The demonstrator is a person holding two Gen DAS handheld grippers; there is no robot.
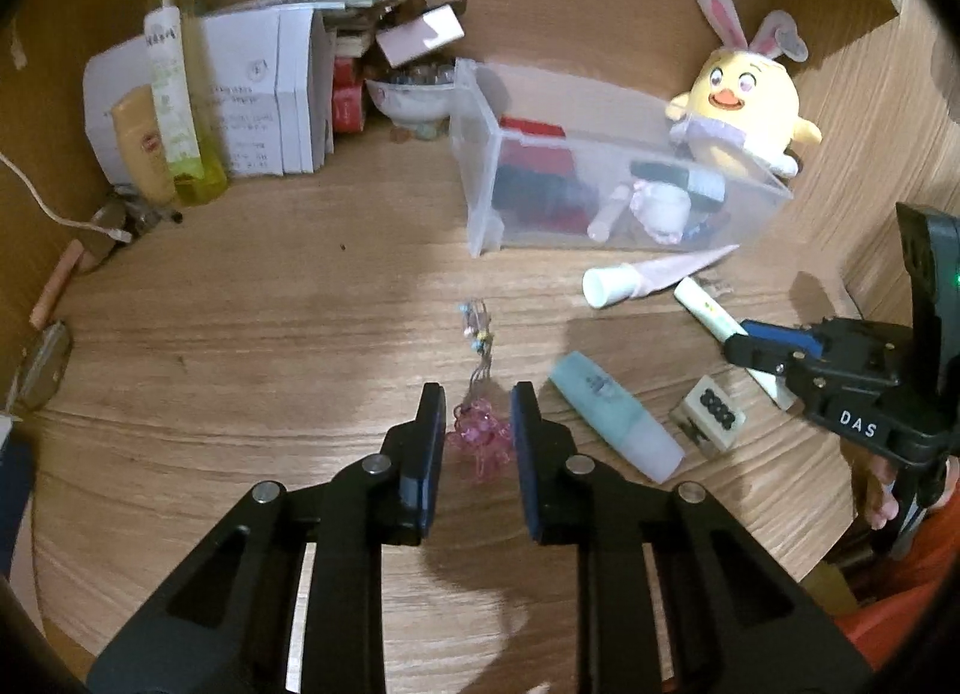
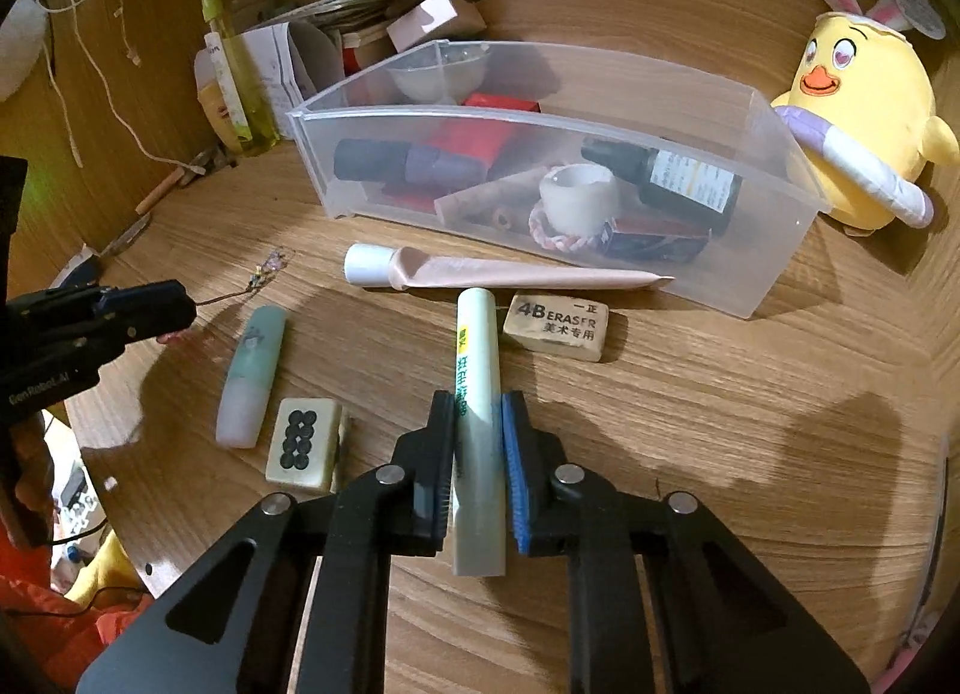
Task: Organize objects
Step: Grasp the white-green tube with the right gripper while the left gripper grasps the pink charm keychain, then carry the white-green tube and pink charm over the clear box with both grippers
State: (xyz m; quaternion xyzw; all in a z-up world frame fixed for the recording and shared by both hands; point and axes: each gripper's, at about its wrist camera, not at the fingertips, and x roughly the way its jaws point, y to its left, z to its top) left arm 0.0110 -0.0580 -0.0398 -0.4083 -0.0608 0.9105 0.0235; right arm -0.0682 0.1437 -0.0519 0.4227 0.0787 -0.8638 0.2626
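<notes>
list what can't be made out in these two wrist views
- Left wrist view: whether the left gripper actually pinches the pink bead charm; gaps show beside both pads.
- Left wrist view: lower contents of the clear bin, blurred by its frosted wall.
- Right wrist view: near end of the pale green tube, partly covered by the right gripper.
- Right wrist view: eraser underside hidden.

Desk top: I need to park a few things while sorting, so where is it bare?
Bare wood lies left of the clear bin, between the bottle cluster and the pink charm, and right of the eraser. It is crowded before the bin: squeezed tube, mahjong tile, teal tube.
</notes>
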